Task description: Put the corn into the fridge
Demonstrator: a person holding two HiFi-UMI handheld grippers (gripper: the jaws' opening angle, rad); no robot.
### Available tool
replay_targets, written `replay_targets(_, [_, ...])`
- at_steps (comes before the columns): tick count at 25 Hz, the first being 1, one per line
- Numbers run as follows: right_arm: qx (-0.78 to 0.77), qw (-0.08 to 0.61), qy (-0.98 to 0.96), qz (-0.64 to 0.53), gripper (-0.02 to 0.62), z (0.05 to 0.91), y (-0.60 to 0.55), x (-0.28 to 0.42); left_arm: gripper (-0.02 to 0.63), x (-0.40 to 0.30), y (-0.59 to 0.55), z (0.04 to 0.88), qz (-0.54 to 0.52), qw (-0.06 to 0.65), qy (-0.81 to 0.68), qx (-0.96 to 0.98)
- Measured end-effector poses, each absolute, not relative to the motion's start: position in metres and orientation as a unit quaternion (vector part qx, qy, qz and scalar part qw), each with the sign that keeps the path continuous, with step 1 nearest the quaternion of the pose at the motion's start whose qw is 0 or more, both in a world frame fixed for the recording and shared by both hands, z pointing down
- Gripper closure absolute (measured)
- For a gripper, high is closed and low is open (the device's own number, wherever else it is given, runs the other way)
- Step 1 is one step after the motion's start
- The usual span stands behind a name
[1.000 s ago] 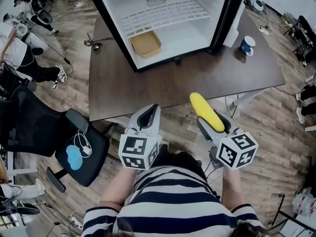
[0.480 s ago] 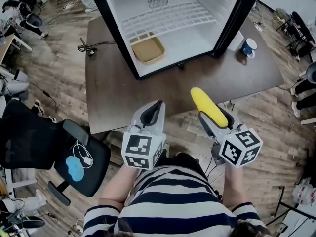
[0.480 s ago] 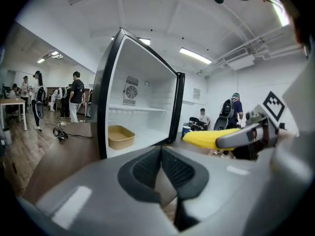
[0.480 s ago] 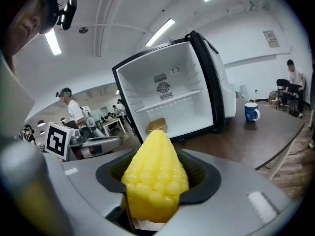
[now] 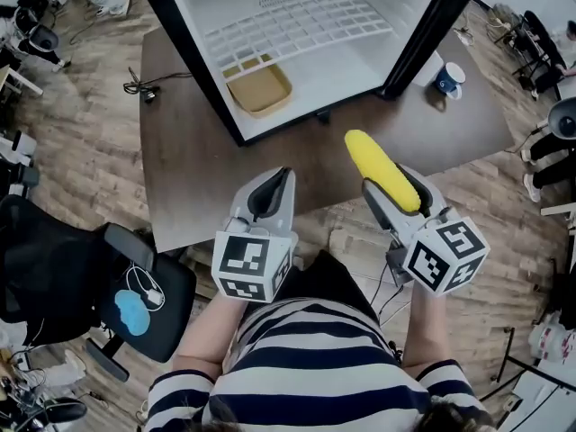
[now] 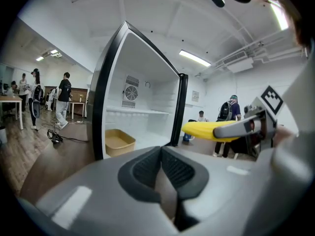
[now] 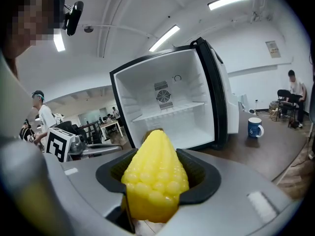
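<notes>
Jaws pressed together and empty, the left gripper (image 5: 268, 198) rides at 9 o'clock of the right gripper (image 5: 396, 187), which is clamped on the corn (image 5: 380, 167). The corn has advanced over the table (image 5: 202, 174) edge. The open fridge (image 5: 346, 61), at 11 o'clock, is nearer, and placement looks close.

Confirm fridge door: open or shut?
Open: the fridge shows its white interior, with the wire shelf and tan tray exposed.

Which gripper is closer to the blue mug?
Right. In the head view the right gripper, gripping the corn, sits down-left of the blue mug; the left gripper lies farther left, beyond the corn.
</notes>
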State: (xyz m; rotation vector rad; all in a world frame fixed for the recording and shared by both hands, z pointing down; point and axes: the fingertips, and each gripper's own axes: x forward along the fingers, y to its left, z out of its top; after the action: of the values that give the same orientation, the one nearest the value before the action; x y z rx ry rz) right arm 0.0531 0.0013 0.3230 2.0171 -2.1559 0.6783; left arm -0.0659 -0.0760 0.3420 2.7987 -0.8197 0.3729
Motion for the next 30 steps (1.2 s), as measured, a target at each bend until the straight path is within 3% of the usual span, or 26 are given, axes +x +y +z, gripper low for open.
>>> replay_targets(30, [0.568,0.065,-0.812,0.117,0.347,0.254,-0.154,0.151,0.606,0.023,-0.162,0.308,0.066,0.075,-0.438,0.894])
